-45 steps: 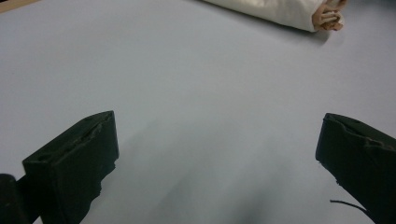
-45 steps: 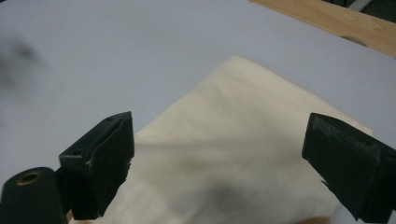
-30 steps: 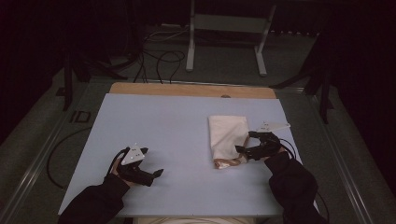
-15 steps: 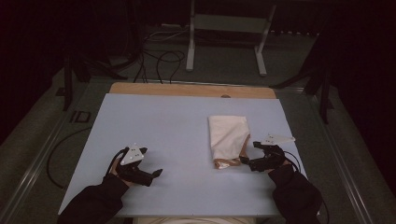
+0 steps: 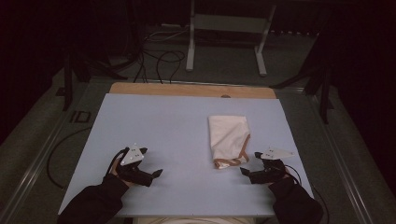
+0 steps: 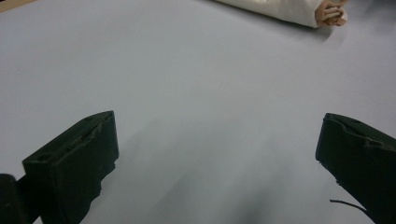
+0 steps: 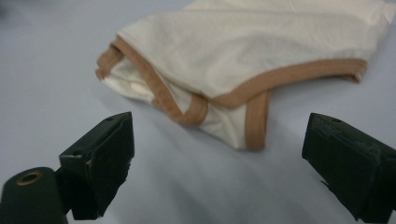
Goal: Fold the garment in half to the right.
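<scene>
A folded cream cloth garment with tan trim [image 5: 228, 141] lies on the pale blue bench [image 5: 159, 126]; the right hand-held gripper [image 5: 249, 171] sits just beside its trimmed end, jaws apart, the left hand-held gripper [image 5: 155, 174] well apart, jaws wide; the fold looks finished, release likely next

No readable text, label, brand or number anywhere; cloth, table, tools all unmarked.
</scene>
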Demonstrator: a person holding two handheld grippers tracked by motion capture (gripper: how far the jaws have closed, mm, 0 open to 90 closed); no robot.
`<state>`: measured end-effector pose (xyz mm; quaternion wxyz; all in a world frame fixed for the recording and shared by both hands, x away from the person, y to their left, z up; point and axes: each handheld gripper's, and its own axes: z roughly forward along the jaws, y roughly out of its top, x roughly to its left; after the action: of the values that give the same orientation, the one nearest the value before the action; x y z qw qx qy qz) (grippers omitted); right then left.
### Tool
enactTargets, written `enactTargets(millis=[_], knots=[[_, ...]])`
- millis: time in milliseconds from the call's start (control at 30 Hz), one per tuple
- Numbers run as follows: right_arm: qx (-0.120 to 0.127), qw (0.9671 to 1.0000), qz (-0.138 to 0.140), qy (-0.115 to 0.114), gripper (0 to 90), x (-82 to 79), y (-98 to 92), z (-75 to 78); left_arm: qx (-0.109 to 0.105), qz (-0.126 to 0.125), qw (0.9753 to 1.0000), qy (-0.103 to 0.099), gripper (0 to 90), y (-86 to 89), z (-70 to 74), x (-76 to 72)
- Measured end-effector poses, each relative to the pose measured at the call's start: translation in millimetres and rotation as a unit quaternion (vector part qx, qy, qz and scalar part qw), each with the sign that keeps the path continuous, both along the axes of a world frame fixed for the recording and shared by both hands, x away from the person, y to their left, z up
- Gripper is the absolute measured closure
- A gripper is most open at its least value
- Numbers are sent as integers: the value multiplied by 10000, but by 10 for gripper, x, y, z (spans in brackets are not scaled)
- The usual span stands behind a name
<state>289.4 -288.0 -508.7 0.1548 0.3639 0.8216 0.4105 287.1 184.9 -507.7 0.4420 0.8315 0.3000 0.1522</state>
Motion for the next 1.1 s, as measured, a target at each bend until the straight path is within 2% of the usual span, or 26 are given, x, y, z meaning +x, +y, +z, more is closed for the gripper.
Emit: enactTargets(millis=[67,133,267,500,733,1100], knots=[[-11,10000,-51,-1,93,-13,-6,-4,6,-7,10000,-1,0,-1,1,-2],[83,9997,-236,60,93,-28,-54,-23,14,-13,10000,1,0,-4,-1,-5],[2,9994,-334,35,93,-8,-58,-41,15,-12,10000,-14,0,-4,2,-5],[-14,9991,-420,-84,93,27,-37,-29,-53,30,10000,-17,0,12,11,-9],[-72,9990,-430,-67,93,31,-23,-36,23,-5,10000,-37,0,3,2,-13],[-163,9987,-480,-87,93,23,-35,-36,12,44,10000,-38,0,6,5,-20]])
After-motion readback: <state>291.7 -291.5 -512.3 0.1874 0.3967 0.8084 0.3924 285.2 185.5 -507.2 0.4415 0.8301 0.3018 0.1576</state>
